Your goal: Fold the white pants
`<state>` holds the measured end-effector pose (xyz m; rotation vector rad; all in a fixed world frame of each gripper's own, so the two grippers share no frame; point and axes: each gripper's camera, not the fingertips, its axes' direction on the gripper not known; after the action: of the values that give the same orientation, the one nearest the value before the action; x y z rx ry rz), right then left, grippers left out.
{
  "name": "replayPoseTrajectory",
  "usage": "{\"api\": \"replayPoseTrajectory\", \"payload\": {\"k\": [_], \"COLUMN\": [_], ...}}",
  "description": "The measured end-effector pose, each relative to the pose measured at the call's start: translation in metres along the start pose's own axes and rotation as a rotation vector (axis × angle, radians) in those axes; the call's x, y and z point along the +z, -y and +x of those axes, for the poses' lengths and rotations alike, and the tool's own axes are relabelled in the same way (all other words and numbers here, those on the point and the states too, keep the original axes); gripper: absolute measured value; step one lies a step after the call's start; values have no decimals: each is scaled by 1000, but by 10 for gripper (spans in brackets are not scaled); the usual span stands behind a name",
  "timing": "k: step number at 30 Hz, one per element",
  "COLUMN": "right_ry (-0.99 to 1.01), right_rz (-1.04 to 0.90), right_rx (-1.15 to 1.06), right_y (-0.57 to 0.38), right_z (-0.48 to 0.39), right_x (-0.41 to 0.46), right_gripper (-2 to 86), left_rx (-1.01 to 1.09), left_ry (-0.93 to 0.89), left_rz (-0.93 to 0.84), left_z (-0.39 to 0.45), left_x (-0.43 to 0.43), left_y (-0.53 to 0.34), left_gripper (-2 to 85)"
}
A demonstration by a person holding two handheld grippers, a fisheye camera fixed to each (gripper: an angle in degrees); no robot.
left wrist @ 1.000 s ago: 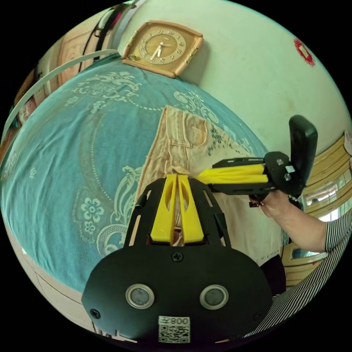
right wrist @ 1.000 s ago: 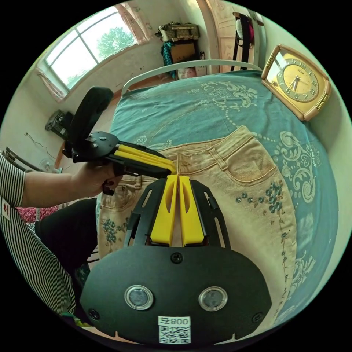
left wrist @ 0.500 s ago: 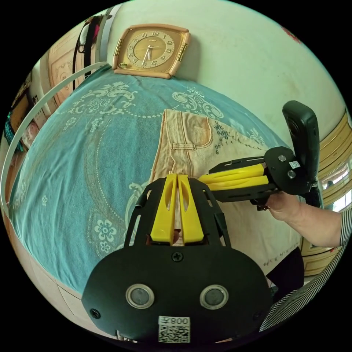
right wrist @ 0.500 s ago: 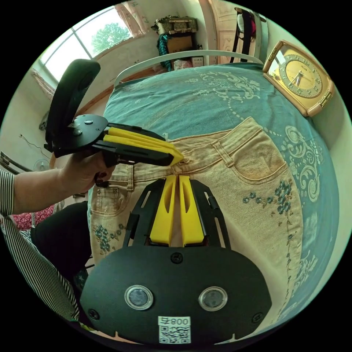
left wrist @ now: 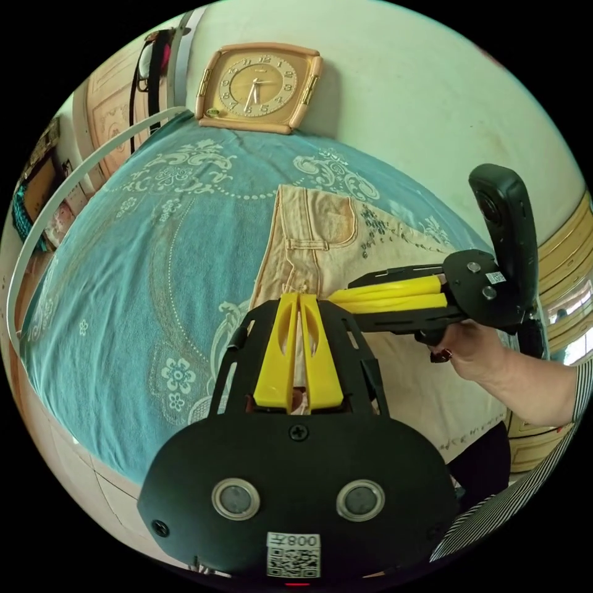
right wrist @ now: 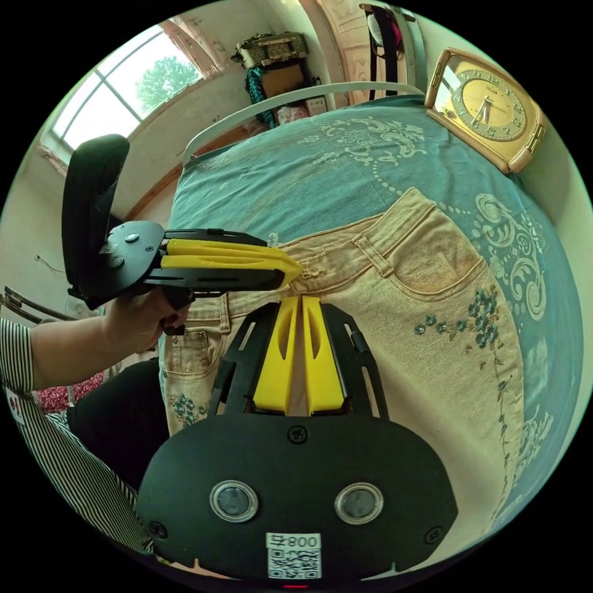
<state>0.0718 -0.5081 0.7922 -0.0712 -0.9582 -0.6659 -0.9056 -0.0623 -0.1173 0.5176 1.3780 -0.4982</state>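
The white pants (right wrist: 432, 321), cream with small blue flower embroidery, lie flat on the teal bedspread (right wrist: 321, 179), waistband toward the middle of the bed. My left gripper (left wrist: 299, 298) is shut, its tips at the middle of the waistband (left wrist: 290, 247). It comes in from the left of the right gripper view as the left gripper (right wrist: 295, 270), held by a hand (right wrist: 133, 318). My right gripper (right wrist: 301, 299) is shut too, tips just below the waistband (right wrist: 346, 244). It also appears as the right gripper (left wrist: 333, 298). Whether either one pinches cloth is hidden.
A square clock (left wrist: 256, 83) leans on the wall at the bed's far edge. A white curved bed rail (right wrist: 296, 99) closes the bed's end, with a window (right wrist: 123, 92) and stacked things beyond. The person's striped sleeve (right wrist: 68, 457) is beside the bed.
Both views have shifted a little with the hands. The two grippers stay shut and tip to tip at the waistband's middle, and the pants lie as before.
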Motion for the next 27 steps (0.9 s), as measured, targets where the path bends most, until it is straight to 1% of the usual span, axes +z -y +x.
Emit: {"api": "replayPoseTrajectory", "payload": {"k": [2, 4, 7, 8, 10, 13, 14, 15, 17, 20, 23, 27], "right_ry": [-1, 3, 17, 11, -3, -10, -11, -6, 58, 149, 116, 84], "right_rz": [10, 18, 10, 12, 25, -3, -15, -12, 12, 60, 122, 42], "right_rx": [18, 23, 20, 17, 1, -41, -46, -40, 10, 93, 195, 246], "right_y": [1, 2, 2, 2, 2, 6, 6, 5, -1, -16, -45, -61], "right_z": [-1, 0, 0, -3, -9, -20, -21, -20, -13, 0, 9, 9], "right_x": [-6, -12, -15, -19, -25, -27, -26, -27, -35, -58, -89, -86], "right_gripper": [8, 8, 7, 7, 7, 7, 8, 9, 12, 12, 7, 4], "left_rx": [45, 60, 5, 3, 34, 92, 91, 83, 60, 83, 86, 93], "left_ry": [50, 68, 3, 5, 0, 71, 50, 32, -8, 2, 6, 30], "left_rz": [12, -15, 3, 57, 94, -52, -2, -1, -32, -32, -21, -26], "left_z": [12, 14, 6, 8, 15, 22, 18, 15, 9, 9, 7, 8], "left_x": [0, 10, 9, 1, -2, 36, 38, 39, 43, 48, 53, 59], "left_y": [-2, -5, -9, -11, -11, -11, -18, -19, -16, -17, -19, -19], "left_gripper": [2, 2, 2, 2, 2, 2, 2, 2, 2, 2, 2, 2]}}
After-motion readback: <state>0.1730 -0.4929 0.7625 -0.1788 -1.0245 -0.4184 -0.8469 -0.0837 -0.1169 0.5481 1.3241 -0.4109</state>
